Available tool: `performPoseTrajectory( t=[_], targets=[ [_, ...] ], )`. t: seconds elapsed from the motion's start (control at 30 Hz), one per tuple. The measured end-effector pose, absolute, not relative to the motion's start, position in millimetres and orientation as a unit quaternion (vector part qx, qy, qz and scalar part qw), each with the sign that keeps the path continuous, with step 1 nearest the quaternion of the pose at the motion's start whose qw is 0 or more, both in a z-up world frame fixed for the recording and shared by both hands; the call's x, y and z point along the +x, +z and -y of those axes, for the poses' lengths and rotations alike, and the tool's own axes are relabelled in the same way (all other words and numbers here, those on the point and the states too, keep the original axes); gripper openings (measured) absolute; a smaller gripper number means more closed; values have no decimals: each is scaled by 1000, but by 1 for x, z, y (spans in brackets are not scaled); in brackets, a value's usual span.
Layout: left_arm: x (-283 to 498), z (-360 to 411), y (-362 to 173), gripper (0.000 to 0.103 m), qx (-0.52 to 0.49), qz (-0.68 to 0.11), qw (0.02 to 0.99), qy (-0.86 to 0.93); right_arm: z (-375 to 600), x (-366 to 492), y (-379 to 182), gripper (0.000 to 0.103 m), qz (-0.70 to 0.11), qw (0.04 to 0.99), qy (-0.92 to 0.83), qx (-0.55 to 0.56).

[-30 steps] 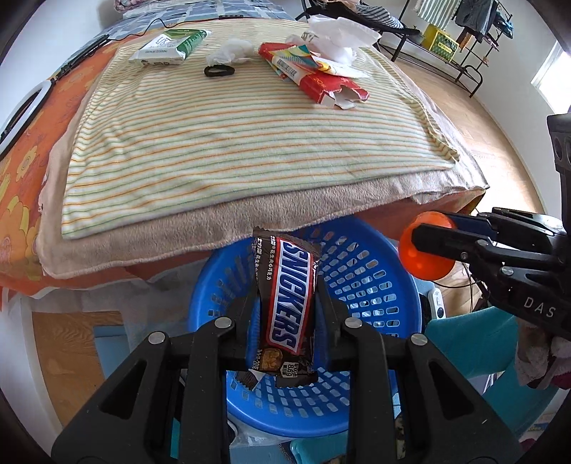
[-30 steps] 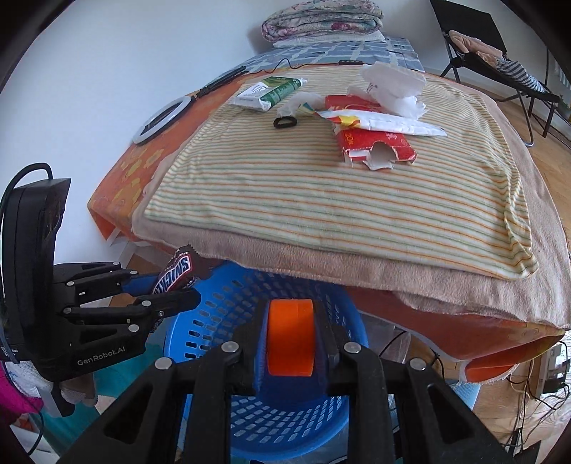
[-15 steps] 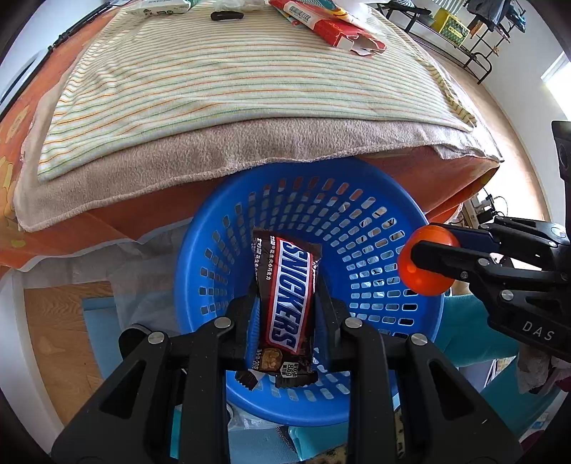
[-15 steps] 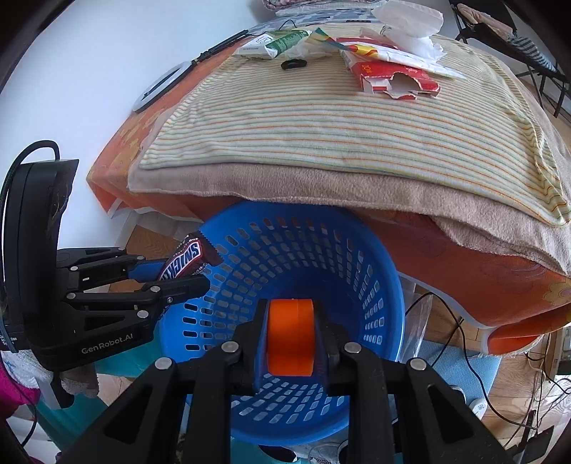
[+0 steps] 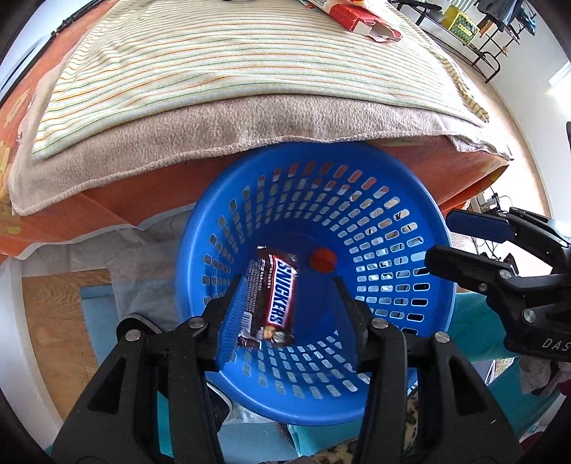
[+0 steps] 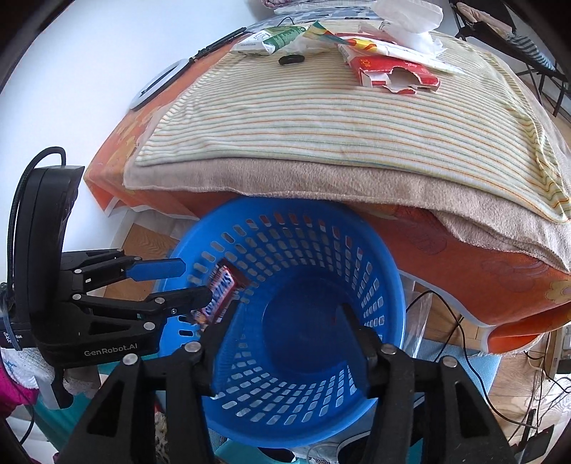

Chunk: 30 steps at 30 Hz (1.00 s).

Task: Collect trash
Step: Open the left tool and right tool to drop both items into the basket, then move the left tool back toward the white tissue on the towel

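A blue slotted basket (image 5: 442, 285) stands on the floor against the bed, below both grippers. In the left wrist view my left gripper (image 5: 285, 289) is over it, its jaws opening. The Snickers wrapper (image 5: 274, 299) hangs loose between them, close to the left finger and clear of the right one. A small orange piece (image 5: 323, 258) is down inside the basket. My right gripper (image 6: 289, 316) is also opening, with nothing between its fingers. From the right wrist view, the left gripper (image 6: 171, 282) sits at the basket rim (image 6: 396, 285) with the blurred wrapper (image 6: 221, 289) at its tips.
On the striped blanket (image 6: 321, 117) farther back lie a torn red carton (image 6: 396, 73), white tissue (image 6: 410, 18), a green-and-white packet (image 6: 274, 35) and a black hair tie (image 6: 291, 59). Cables (image 6: 460, 324) run over the wooden floor at right.
Both grippers sank over the basket and their jaws spread. The orange piece left the right gripper and fell into the basket. The Snickers wrapper came free of the left pads.
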State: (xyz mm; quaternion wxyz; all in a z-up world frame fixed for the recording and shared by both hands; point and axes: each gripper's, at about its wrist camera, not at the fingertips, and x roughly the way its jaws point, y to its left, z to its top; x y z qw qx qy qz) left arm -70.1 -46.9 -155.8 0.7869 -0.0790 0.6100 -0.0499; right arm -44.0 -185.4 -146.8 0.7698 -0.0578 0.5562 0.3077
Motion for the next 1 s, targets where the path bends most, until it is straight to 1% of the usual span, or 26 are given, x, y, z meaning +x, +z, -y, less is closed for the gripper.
performPoseTrajectory(
  t=[0.03, 0.1, 0.13, 0.3, 0.47, 0.6, 0.67, 0.87, 1.0],
  targets=[
    [-70, 46, -156, 48, -81, -610, 786, -49, 185, -44, -145, 56, -553, 772, 308, -60],
    [-70, 45, -156, 48, -82, -611, 786, -48, 184, -44, -143, 61, -548, 776, 306, -64],
    [-70, 45, -156, 48, -83, -611, 786, -48, 184, -44, -142, 65, -546, 777, 305, -64],
    [-70, 46, -155, 48, -81, -609, 787, -46, 185, -43, -139, 67, -542, 781, 302, -65],
    [-69, 40, -153, 48, -87, -606, 790, -40, 187, -42, -134, 75, -535, 788, 297, -65],
    [-67, 38, -146, 48, -87, -597, 796, -37, 188, -40, -128, 79, -528, 794, 295, -63],
    [-65, 38, -141, 48, -87, -592, 800, -37, 189, -39, -124, 83, -524, 797, 293, -60],
    [-54, 36, -121, 48, -81, -575, 813, -37, 196, -28, -108, 84, -514, 807, 287, -41],
    [-43, 35, -107, 48, -81, -565, 821, -38, 204, -19, -93, 84, -493, 823, 281, -18]
  ],
)
